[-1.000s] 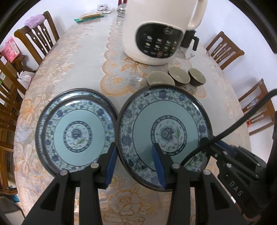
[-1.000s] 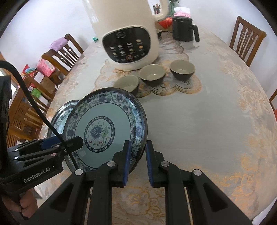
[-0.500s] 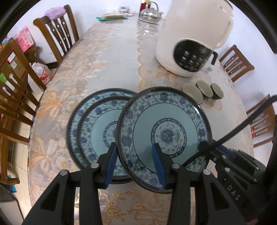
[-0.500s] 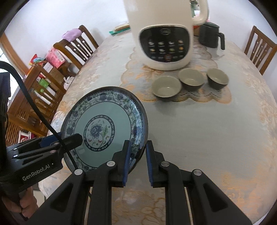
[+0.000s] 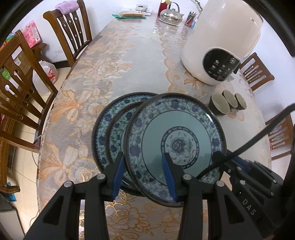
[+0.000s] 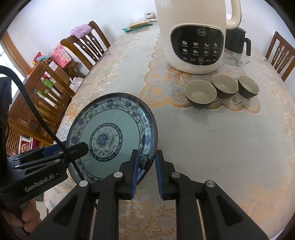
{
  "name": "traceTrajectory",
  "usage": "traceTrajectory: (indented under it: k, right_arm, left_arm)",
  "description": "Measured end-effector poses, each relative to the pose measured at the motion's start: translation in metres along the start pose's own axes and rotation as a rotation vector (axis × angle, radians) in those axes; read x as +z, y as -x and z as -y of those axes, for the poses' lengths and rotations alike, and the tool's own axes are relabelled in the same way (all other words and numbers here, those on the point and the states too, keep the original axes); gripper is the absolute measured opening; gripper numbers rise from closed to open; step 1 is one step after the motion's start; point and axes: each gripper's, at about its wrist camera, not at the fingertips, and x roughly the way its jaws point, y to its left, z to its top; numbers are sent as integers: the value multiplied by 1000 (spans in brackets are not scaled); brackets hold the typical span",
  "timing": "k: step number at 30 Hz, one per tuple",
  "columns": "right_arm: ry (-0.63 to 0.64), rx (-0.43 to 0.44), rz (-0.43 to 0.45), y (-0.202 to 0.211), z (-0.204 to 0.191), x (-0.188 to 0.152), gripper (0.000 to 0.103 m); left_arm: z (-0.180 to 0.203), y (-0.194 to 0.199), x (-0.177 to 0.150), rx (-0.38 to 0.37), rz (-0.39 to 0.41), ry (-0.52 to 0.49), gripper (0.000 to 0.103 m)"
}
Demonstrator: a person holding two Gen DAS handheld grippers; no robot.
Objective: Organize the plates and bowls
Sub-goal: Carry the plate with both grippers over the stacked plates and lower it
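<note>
A blue floral plate (image 5: 175,145) (image 6: 112,136) is held up above the table, tilted, by both grippers. My left gripper (image 5: 143,175) is shut on its left rim, one finger on the face, one behind. My right gripper (image 6: 145,169) is shut on its right rim. Under it, a stack of two matching plates (image 5: 108,129) lies on the tablecloth; the held plate overlaps its right part. Three small dark bowls (image 6: 221,88) (image 5: 227,102) stand in a row before the white appliance.
A tall white kitchen appliance (image 6: 195,35) (image 5: 219,46) stands mid-table, a black jug (image 6: 237,40) behind it. A steel kettle (image 5: 170,15) and packets sit at the far end. Wooden chairs (image 5: 70,31) line the table's left and right sides.
Both grippers have carried the held plate leftwards, from beside the stack to partly over it. The appliance and bowls now lie further right in the left wrist view.
</note>
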Motion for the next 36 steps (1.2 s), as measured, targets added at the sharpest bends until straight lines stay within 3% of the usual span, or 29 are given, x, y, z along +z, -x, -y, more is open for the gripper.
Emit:
traceTrajectory:
  k: [36]
  right_arm:
    - [-33, -79, -53, -43, -36, 10, 22]
  left_arm:
    - [-35, -38, 19, -8, -75, -54, 43]
